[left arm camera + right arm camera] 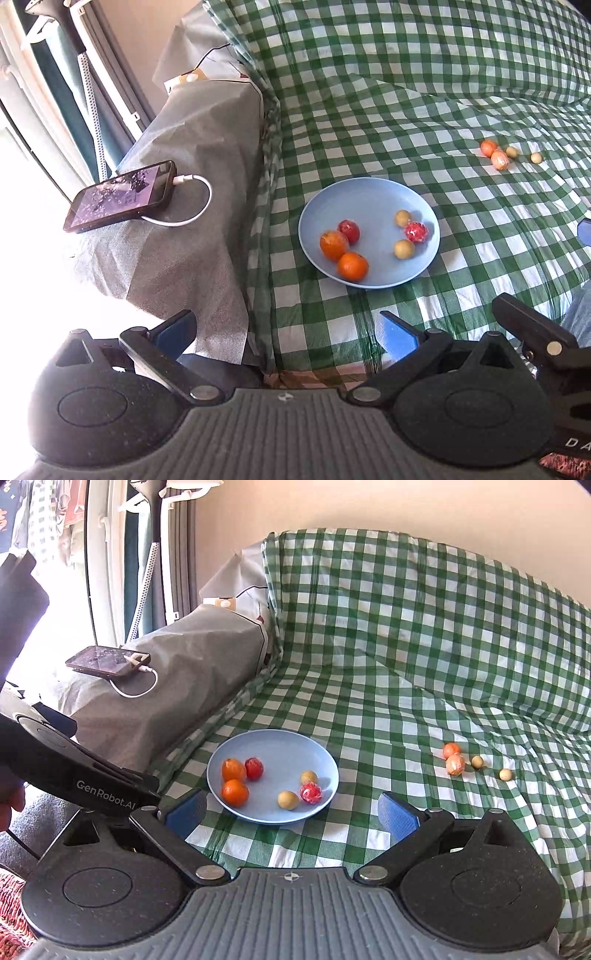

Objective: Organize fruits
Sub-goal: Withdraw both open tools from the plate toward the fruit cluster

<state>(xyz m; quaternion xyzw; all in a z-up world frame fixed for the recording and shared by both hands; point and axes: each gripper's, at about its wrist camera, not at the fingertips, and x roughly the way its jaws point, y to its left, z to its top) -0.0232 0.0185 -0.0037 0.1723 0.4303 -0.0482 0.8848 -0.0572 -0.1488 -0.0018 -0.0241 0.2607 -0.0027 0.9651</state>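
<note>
Plainly, left tongs (92,786) read "GenRobot.AI".

10 fruits (234,770), 1 plate (273,742), 1 phone (103,661)

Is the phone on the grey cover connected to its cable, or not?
Connected. In the left wrist view the white cable has its plug in the end of the phone, then loops on the grey cover.

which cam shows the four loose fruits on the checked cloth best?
Right wrist view: the four loose round fruits on the green checked cloth sit larger and nearer centre, each distinct. Left wrist view shows the same cluster smaller, further off toward the right edge, two orange ones touching.
</note>
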